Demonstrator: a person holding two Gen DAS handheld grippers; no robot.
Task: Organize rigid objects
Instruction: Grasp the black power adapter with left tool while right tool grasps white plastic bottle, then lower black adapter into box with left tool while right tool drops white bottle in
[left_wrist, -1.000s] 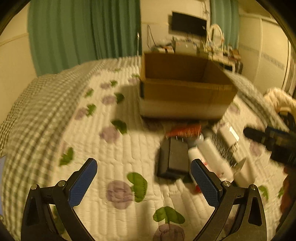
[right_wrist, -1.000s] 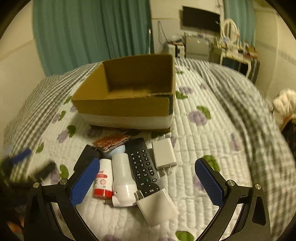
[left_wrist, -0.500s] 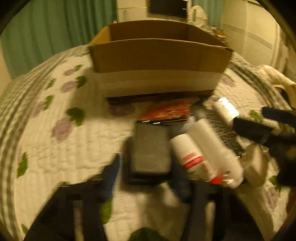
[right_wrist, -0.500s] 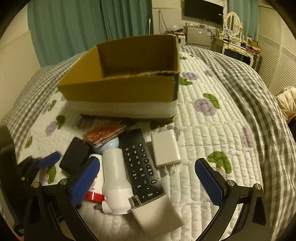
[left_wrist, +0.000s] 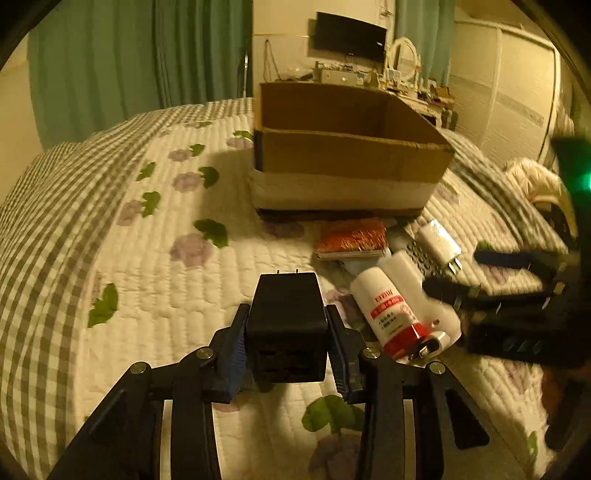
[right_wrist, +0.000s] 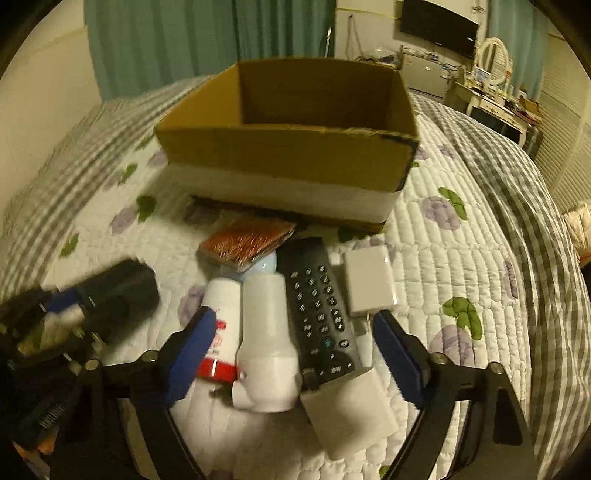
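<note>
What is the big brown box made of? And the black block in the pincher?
The box looks like cardboard: dull brown walls, a rough torn top edge, and a white band around the bottom. The black block held by the left gripper looks like hard plastic: smooth, slightly shiny, with two metal prongs, probably a charger.

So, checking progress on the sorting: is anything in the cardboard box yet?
No: in the right wrist view the cardboard box shows only bare inner walls and floor.
</note>
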